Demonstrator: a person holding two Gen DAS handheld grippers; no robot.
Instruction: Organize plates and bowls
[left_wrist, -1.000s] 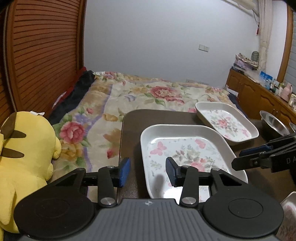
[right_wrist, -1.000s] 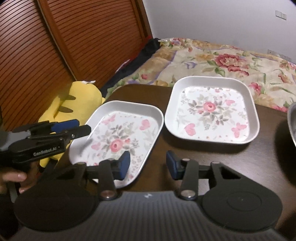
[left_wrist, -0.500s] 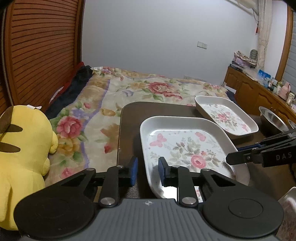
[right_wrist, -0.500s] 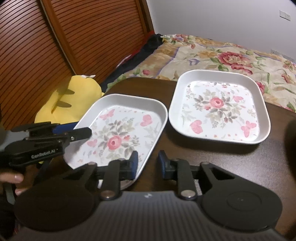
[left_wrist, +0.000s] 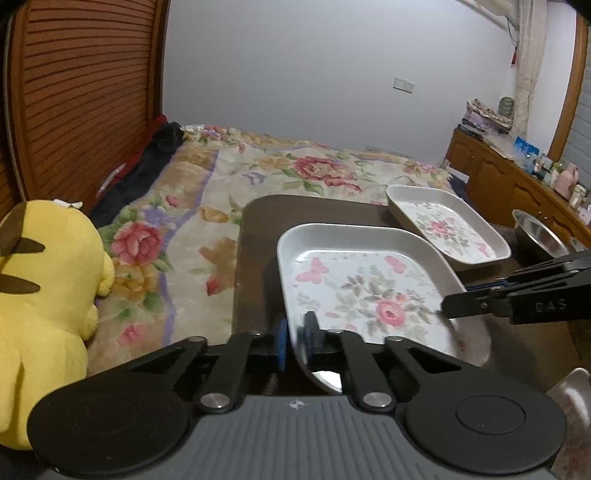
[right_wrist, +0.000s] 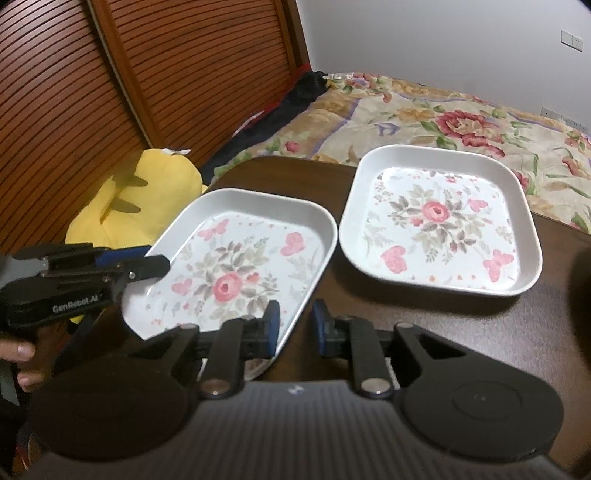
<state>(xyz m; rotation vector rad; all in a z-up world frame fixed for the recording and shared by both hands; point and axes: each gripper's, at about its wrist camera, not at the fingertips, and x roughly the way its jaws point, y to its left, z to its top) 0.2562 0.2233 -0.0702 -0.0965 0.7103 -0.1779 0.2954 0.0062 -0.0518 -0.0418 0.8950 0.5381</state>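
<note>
The near plate (left_wrist: 369, 291) sits on the dark table (left_wrist: 255, 258), its left rim pinched in the left gripper (left_wrist: 295, 341). The right gripper (right_wrist: 294, 326) angles down, jaws closing astride its right rim. A second plate (right_wrist: 439, 221) lies beyond; a floral bed (left_wrist: 229, 206) lies behind.

Steel bowl (left_wrist: 537, 234) at 3 o'clock: near side hidden behind the right gripper (left_wrist: 448, 308). Yellow plush toy (left_wrist: 40, 295) cut off at 9 o'clock edge. Dresser clutter (left_wrist: 554, 173) too small to identify.
</note>
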